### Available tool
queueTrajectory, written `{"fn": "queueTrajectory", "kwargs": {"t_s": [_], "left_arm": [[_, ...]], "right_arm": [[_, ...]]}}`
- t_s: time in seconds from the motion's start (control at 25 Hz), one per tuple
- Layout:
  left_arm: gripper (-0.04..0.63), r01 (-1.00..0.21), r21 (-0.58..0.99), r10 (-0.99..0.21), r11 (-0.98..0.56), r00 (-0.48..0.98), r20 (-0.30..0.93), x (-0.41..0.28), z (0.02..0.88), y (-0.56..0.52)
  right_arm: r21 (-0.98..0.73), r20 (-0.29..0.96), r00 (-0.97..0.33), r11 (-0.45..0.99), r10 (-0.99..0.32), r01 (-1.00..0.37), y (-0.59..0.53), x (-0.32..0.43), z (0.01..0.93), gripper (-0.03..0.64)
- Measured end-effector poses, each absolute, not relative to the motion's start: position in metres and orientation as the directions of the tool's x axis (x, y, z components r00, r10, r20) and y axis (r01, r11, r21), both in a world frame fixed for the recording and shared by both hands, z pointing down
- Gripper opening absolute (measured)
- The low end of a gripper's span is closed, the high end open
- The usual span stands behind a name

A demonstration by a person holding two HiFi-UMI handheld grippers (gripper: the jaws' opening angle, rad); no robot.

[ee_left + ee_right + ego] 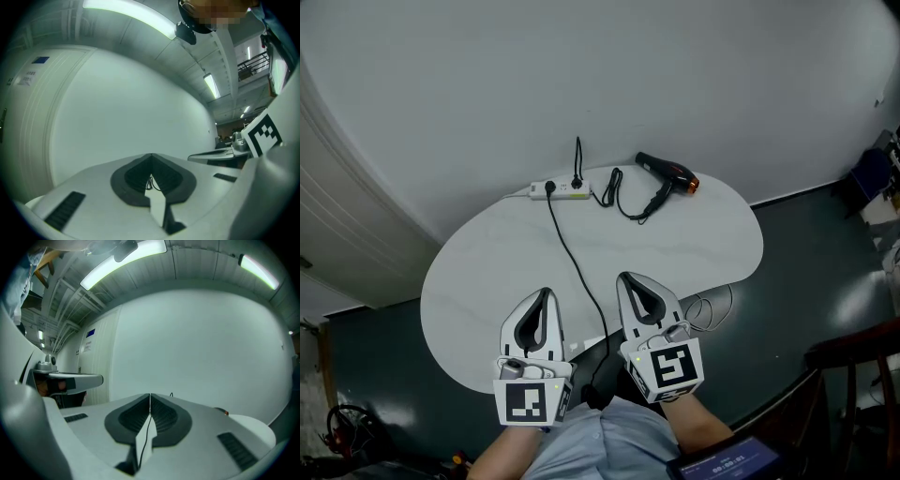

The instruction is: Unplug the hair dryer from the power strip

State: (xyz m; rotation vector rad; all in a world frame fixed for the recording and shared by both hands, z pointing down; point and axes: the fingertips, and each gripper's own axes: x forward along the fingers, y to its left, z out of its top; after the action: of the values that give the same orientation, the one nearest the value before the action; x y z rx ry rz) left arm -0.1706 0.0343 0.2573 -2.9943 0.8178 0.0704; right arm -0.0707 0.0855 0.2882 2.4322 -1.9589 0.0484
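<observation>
My left gripper [546, 292] and right gripper [624, 277] sit pinched closed, empty, well short of the power strip [561, 188].

"What did you have on?"

"A pale blue shirt [602, 442]."

"And your fingers?"

"My left gripper [546, 293] and right gripper [624, 278] were light grey shells that tapered to a point. They had black ribbed pads [133, 176] inside. Each carried a cube [526, 401] of black-and-white square markers."
</observation>
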Motion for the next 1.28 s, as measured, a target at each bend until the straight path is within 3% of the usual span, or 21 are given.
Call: {"fn": "queueTrajectory", "kwargs": {"t_s": [0.52,1.28], "left_arm": [[-0.002,-0.596,-0.105,-0.598,-0.796,0.802,-0.021,-0.058,0.244,-0.01],[-0.002,-0.735,-0.132,-0.741,-0.665,0.671,-0.002,-0.021,0.238,-0.057]], "right_arm": [[-0.055,0.035,0.065,-0.067,-0.997,-0.996,0.02,0.044,0.279,0.002],[-0.079,0.047,-0.091,0.087,-0.995,-0.993,-0.053,0.098,0.284,0.003]]}}
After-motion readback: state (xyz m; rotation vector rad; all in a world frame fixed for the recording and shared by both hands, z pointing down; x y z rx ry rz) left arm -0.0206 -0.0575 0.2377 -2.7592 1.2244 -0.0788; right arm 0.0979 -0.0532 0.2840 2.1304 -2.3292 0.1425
